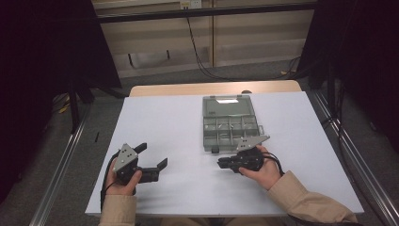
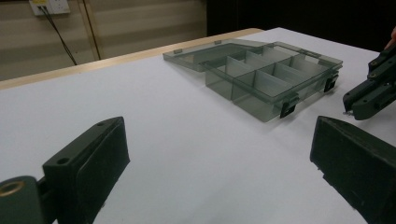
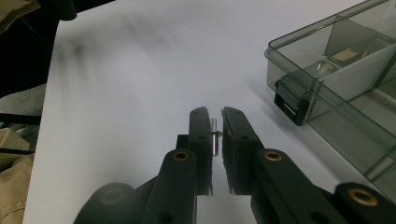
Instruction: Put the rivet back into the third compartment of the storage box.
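Right gripper [image 3: 215,119] pinches a thin metal pin [image 3: 215,135] — beside a smoky, translucent box [image 3: 327,93].

**Our two black grippers and tan sleeves**

We wear tan sleeves [image 1: 306,202] on both arms. Our left gripper [image 1: 153,161] and right gripper [image 1: 223,163] are matte black, each topped by a grey three-cornered plate [image 1: 124,156] dotted with small screws. Brass-coloured pivots [image 3: 180,155] sit behind the blocky jaws. A black cable [image 1: 277,162] trails from the rear.
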Action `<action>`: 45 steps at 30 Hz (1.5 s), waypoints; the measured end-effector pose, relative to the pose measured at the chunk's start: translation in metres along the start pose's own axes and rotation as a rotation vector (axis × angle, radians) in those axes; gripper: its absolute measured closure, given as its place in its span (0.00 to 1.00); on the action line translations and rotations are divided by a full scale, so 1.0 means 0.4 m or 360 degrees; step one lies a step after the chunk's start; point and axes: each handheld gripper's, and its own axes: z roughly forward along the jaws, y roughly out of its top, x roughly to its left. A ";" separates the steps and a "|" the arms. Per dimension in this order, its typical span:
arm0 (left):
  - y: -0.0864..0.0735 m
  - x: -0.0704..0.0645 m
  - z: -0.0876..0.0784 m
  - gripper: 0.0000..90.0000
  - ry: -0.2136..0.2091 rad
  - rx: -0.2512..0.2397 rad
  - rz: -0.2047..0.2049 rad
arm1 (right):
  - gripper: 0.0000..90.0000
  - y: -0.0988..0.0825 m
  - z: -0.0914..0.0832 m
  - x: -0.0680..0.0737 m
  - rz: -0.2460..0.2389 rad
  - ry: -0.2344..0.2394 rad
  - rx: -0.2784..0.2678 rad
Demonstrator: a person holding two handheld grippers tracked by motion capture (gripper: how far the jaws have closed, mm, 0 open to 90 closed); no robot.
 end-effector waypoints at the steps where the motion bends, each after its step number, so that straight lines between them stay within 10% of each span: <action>1: 0.000 0.000 0.001 0.05 -0.0006 -0.0004 -0.0001 | 0.92 0.001 -0.002 -0.003 -0.0004 -0.0002 -0.0005; 45: -0.004 0.002 0.007 0.05 -0.0030 -0.0004 -0.0014 | 0.92 0.078 -0.070 -0.089 0.0019 -0.0147 -0.0091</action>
